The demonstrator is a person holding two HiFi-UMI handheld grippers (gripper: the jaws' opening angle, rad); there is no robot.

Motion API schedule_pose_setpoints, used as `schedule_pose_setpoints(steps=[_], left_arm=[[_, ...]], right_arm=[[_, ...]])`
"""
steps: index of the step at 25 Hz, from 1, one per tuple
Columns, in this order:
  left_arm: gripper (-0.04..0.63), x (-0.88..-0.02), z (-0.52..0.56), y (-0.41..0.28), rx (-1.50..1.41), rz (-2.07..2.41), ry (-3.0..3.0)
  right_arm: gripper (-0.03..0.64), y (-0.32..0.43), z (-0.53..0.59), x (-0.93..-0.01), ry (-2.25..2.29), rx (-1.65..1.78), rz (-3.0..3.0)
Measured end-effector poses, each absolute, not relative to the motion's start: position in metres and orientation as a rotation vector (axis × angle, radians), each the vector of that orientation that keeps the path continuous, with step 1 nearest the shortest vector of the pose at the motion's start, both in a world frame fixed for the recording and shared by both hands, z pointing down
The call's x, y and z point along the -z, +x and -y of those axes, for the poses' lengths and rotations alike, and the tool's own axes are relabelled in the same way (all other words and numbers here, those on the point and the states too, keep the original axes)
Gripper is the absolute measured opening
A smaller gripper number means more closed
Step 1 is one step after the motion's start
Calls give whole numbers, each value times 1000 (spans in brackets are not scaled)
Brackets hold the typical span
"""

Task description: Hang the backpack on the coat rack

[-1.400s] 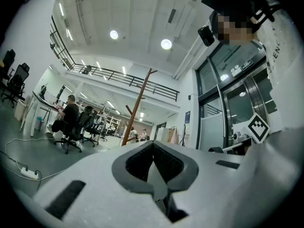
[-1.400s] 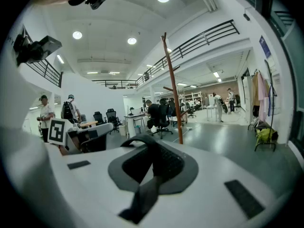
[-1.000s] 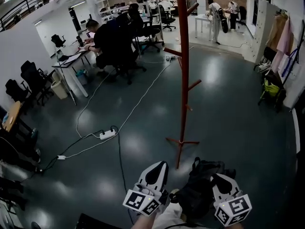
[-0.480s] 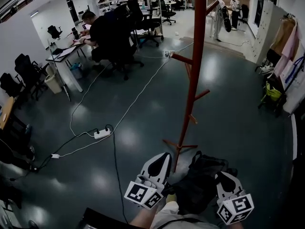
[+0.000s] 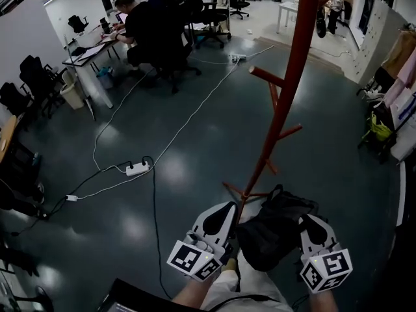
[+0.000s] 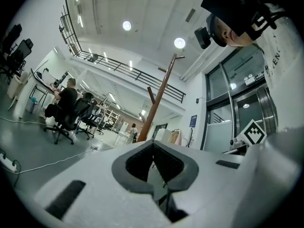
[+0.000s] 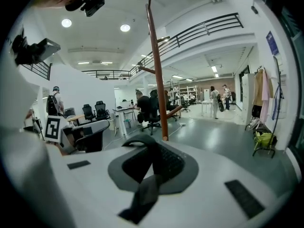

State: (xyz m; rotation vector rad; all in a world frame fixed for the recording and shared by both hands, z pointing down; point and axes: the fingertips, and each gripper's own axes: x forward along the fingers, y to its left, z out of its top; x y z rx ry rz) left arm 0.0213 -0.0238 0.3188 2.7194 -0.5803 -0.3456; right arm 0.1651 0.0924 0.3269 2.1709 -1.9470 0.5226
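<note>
Backpack (image 5: 273, 236) hangs between your two grippers, near the base of the red coat rack (image 5: 286, 90). Your right gripper (image 5: 311, 223) is clamped on its black strap (image 7: 147, 194). Your left gripper (image 5: 224, 212), just beside the bag, has its jaws pressed together at the tips.

A dark, shiny floor (image 5: 195, 135) is spreading across the big room. A white power strip (image 5: 137, 169) is lying on it. A person (image 5: 140, 21) is sitting at a desk (image 5: 84, 51) near black chairs (image 5: 32, 86). Round ceiling lights (image 6: 127, 25) are shining overhead. Clothes (image 5: 404, 60) are hanging by the right wall.
</note>
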Motion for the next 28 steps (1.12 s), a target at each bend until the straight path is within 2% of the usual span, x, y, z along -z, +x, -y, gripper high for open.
schedule_pose_setpoints(steps=[12, 28], left_arm=[[11, -343, 94, 62, 235, 670, 2722], [11, -383, 155, 109, 298, 703, 2630]], right_arm=[[31, 205, -27, -353, 2047, -594, 1969], [31, 225, 55, -386, 1871, -648, 1998]])
